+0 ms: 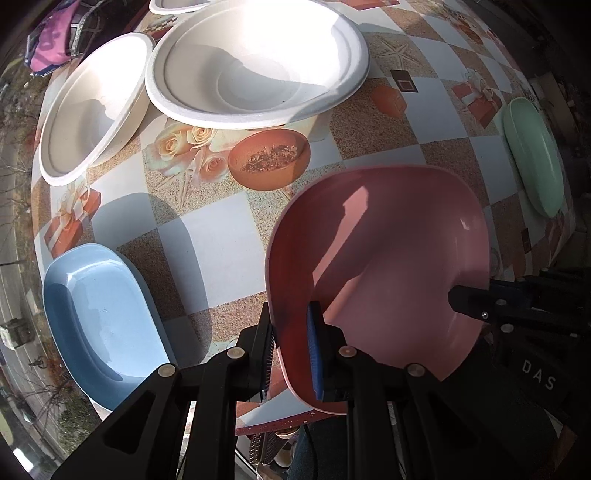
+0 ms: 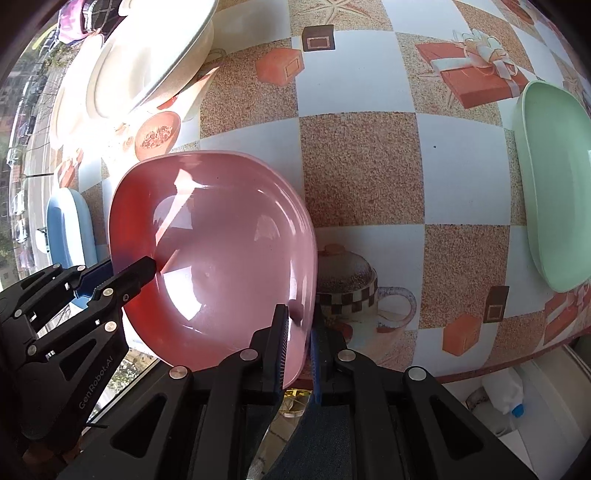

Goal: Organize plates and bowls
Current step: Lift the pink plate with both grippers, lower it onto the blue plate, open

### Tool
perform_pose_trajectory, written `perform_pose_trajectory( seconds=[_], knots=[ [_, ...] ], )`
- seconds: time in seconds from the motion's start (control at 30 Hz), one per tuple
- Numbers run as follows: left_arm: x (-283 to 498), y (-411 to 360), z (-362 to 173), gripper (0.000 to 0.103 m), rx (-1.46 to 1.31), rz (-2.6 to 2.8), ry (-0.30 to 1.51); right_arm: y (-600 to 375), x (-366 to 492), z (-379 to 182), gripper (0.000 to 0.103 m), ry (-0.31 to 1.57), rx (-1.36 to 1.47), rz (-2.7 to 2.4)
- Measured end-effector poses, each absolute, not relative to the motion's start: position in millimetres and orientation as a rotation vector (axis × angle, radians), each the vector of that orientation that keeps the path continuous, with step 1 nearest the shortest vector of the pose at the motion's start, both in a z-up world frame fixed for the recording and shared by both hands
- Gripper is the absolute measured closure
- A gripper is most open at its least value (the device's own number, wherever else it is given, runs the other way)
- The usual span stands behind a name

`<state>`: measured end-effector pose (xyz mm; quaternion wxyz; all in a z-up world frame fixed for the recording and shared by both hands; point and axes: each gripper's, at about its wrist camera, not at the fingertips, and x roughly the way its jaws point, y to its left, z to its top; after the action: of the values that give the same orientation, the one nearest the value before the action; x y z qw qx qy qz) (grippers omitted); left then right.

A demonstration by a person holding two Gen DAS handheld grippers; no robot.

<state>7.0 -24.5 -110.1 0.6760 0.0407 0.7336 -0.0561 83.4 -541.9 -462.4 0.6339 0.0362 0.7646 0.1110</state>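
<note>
A pink plate [image 1: 388, 258] is held tilted above the near edge of the table; it also shows in the right wrist view [image 2: 221, 240]. My left gripper [image 1: 291, 332] is shut on its left rim. My right gripper [image 2: 299, 332] is shut on its right rim and appears in the left wrist view [image 1: 469, 299]. A blue plate [image 1: 99, 314] lies at the near left, also seen in the right wrist view [image 2: 68, 225]. A green plate [image 2: 554, 184] lies at the right. Two white paper bowls [image 1: 255, 62] [image 1: 92, 107] stand at the far left.
The table [image 2: 362, 166] has a checkered cloth printed with gift boxes, roses and pots. A third white dish [image 1: 177, 5] peeks in at the far edge. A pink and purple bag [image 1: 55, 37] lies beyond the bowls. The table's near edge [image 2: 498, 365] drops off to the floor.
</note>
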Motion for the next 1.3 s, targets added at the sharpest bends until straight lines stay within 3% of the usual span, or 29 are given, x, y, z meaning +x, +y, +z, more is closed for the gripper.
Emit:
perform_pose_trajectory(
  seconds=[0.23,0.37,0.57,0.9,1.03,1.07,1.13,1.2,1.23,1.27,1.3],
  knots=[
    [-11.8,-10.0,-68.8,0.085,0.1,-0.101,1.596,-510.1,7.1,-448.5,0.09,1.736,0.078,0.293],
    [-14.5,8.4,-51.4,0.085,0.086,-0.052,1.562,-461.7,2.5,-403.1,0.09,1.729,0.057,0.334],
    [-26.9,55.9,-29.9,0.085,0.043,0.061,1.537,-365.6,20.9,-331.8,0.09,1.721,-0.015,0.452],
    [-37.6,128.2,-47.9,0.083,0.023,0.236,1.546,-180.3,73.1,-236.2,0.09,1.74,-0.156,0.624],
    [-42.2,147.5,-48.6,0.083,0.004,0.279,1.538,-141.3,78.9,-237.8,0.09,1.743,-0.175,0.657],
    [-42.3,149.6,-50.4,0.082,0.0,0.29,1.533,-144.8,73.3,-261.4,0.09,1.742,-0.176,0.668],
    [-42.8,151.5,-52.9,0.071,-0.027,0.292,1.52,-121.2,78.3,-245.7,0.09,1.728,-0.178,0.686],
    [-43.6,156.6,-55.1,0.051,-0.049,0.286,1.503,-113.1,60.8,-247.9,0.089,1.723,-0.17,0.71],
    [-43.7,152.9,-53.6,0.046,-0.047,0.281,1.493,-113.4,67.4,-243.0,0.083,1.719,-0.179,0.71],
    [-47.5,157.3,-59.0,0.043,-0.02,0.29,1.488,-129.0,67.6,-248.9,0.051,1.712,-0.19,0.706],
    [-48.0,160.1,-62.9,0.039,-0.012,0.274,1.484,-151.4,53.1,-261.0,0.033,1.689,-0.21,0.683]
  ],
)
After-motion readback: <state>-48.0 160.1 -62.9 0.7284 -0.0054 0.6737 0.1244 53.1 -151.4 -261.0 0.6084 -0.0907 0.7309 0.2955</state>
